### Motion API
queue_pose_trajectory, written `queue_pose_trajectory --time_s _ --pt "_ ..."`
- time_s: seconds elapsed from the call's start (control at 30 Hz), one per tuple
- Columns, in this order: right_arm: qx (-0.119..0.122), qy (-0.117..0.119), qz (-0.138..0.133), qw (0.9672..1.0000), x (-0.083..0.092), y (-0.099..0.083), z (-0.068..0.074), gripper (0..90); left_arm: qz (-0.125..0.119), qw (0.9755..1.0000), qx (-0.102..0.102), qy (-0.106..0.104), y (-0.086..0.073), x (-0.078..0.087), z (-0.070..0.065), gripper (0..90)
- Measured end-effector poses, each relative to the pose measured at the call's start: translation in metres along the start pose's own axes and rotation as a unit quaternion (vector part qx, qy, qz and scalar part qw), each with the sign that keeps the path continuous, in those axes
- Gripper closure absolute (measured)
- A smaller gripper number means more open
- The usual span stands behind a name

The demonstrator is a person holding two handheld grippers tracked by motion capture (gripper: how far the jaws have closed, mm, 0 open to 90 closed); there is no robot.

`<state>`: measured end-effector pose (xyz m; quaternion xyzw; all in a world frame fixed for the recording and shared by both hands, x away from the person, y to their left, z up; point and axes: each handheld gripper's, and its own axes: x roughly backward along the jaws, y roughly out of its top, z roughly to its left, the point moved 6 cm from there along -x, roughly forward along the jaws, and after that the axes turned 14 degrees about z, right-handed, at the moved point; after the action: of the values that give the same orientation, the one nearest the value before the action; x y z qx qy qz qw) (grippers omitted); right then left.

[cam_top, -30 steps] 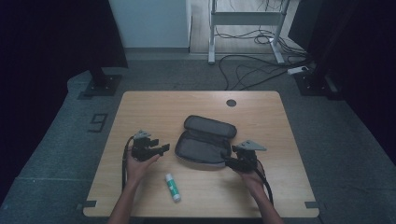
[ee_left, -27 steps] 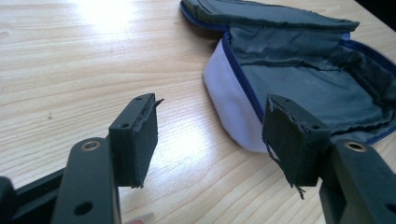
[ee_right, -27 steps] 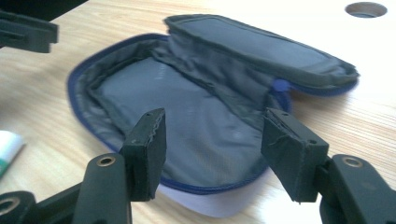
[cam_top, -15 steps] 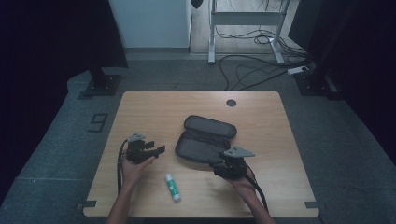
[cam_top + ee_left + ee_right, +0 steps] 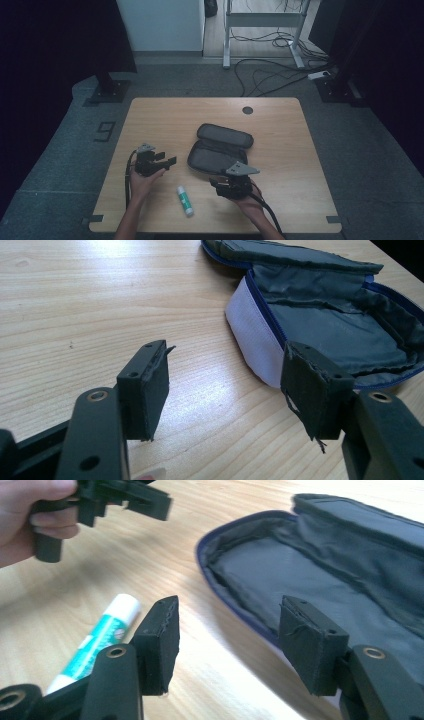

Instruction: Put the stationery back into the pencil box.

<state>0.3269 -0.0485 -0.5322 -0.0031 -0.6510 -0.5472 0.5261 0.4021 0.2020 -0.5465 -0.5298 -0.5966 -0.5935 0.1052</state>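
both grippers have slid inward and toward the person since the earlier frames. wooden table holds an unzipped grey pouch, lying flat at its middle. left gripper hovers just left of it with jaws spread, empty; right gripper hangs by its near edge, also spread and empty. glue stick lies between the 2 hands. likely next: grip the stick square across its barrel.

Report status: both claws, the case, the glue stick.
Left claw open, empty. Right claw open, empty, at the open dark fabric zip case. White-and-green glue stick flat on the wooden table, untouched.
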Motion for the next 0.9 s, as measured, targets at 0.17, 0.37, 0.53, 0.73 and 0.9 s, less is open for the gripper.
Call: queue_pose_trajectory --time_s 0.17,0.37,0.53,0.73,0.9 --pt "0.016 0.015 0.007 0.9997 -0.008 0.0 0.019 41.4 0.008 1.0 -0.006 -0.003 -0.002 0.001 -0.004 36.1" --pt "0.035 0.032 0.029 0.9985 -0.02 -0.006 0.042 42.3 0.003 1.0 -0.008 -0.002 -0.004 0.002 -0.005 36.2" --pt "0.047 0.045 0.043 0.997 -0.032 -0.008 0.059 42.9 0.003 0.9999 -0.01 0.0 -0.005 0.003 -0.005 36.3" --pt "0.062 0.051 0.06 0.9949 -0.047 -0.011 0.075 43.2 0.003 0.9999 -0.009 0.004 -0.005 0.004 -0.004 36.3" --pt "0.083 0.041 0.068 0.9934 -0.057 -0.011 0.087 43.2 0.002 0.9999 -0.009 0.005 -0.005 0.003 -0.005 36.4"
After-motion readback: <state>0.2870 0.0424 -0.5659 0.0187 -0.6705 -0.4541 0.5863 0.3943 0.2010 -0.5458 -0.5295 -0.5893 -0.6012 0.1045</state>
